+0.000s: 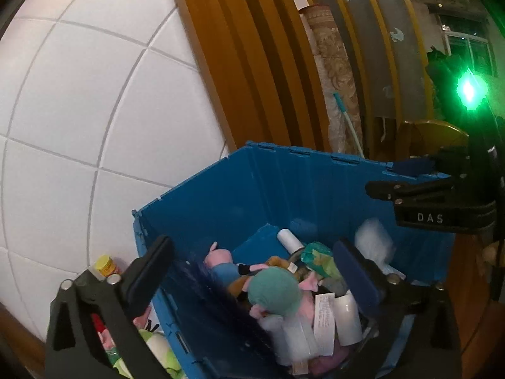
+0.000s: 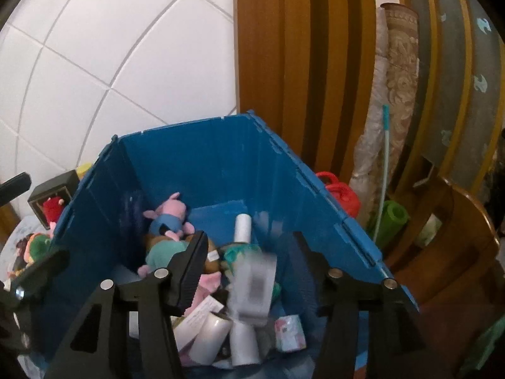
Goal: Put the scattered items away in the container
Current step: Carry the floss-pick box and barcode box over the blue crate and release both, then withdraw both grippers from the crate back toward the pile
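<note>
A blue crate (image 1: 284, 183) stands against the tiled wall and holds plush toys, white rolls (image 2: 243, 224) and a green packet (image 1: 318, 259). My left gripper (image 1: 252, 273) hangs open over the crate's near left wall. Nothing is between its fingers, and a teal and pink plush (image 1: 274, 290) lies below in the crate. My right gripper (image 2: 249, 262) is over the crate (image 2: 202, 164) with its jaws apart. A blurred white packet (image 2: 254, 284) hangs loose between them, touching neither pad. In the left wrist view the right gripper (image 1: 388, 175) reaches in above the far right rim.
Outside the crate on the left lie a yellow-lidded jar (image 1: 105, 265), green plush toys (image 1: 161, 350) and a dark box with a red toy (image 2: 52, 199). To the right stand a red jug (image 2: 342, 192), a rolled carpet (image 2: 401, 79), a green mat roll (image 2: 391, 218) and a wooden chair (image 2: 457, 221).
</note>
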`<state>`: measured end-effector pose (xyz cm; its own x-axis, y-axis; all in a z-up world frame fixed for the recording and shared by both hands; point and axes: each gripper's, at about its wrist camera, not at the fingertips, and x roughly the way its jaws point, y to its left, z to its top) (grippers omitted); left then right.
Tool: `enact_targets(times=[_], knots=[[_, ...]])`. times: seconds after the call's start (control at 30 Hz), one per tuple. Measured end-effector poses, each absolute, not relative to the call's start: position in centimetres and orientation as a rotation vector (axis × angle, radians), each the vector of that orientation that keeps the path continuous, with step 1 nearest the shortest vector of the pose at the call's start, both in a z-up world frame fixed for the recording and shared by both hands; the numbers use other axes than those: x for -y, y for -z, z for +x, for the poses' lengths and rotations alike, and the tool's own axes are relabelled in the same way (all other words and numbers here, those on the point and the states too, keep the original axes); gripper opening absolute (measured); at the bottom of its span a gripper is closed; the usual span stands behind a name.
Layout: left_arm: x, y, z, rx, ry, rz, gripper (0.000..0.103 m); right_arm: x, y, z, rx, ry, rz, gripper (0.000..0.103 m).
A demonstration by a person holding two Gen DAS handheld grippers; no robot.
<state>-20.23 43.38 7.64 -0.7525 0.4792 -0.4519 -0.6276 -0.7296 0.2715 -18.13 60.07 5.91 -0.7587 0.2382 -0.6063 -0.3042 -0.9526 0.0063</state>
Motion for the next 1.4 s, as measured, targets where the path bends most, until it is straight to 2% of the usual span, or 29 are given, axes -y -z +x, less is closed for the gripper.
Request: enact_targets(times=[0.1, 0.17, 0.23, 0.4, 0.9, 1.1, 1.4], knots=[[-43.4, -7.6, -20.2, -0.556, -2.434, -0.488, 0.103, -60.2, -6.2, -18.0, -0.161, -2.704, -0.899, 0.066], [-43.3, -7.7, -19.8, -0.554, -2.44, -0.491, 0.103, -59.9, -6.6, -17.3, -0.163, -2.721, -0.865, 0.081], [-42.7, -7.9, -19.0, -0.542, -2.439, -0.482, 0.103, -59.4, -7.1, -16.6, -0.164, -2.737, -0.829, 0.091], [-41.7, -8.3, -17.5, -0.524, -2.437, -0.475, 0.103, -58.7, -7.9, -15.0, -0.186, -2.764, -0.775, 0.102], [-38.0, -8.4, -15.3, -0.459, -2.461, -0.479, 0.103, -59.1, -7.4, -12.3, -0.564, -2.686, -0.782, 0.103], [-36.0, -8.7, -14.6, -0.417, -2.472, -0.456, 0.103, -55.9, -7.9, -11.2, -0.369, -2.671, -0.675, 0.103], [-28.5, -8.8, -12.1, -0.35, -2.517, -0.388, 0.103, -50.4, -9.7, -9.1, -0.298, -2.775, -0.589, 0.103]])
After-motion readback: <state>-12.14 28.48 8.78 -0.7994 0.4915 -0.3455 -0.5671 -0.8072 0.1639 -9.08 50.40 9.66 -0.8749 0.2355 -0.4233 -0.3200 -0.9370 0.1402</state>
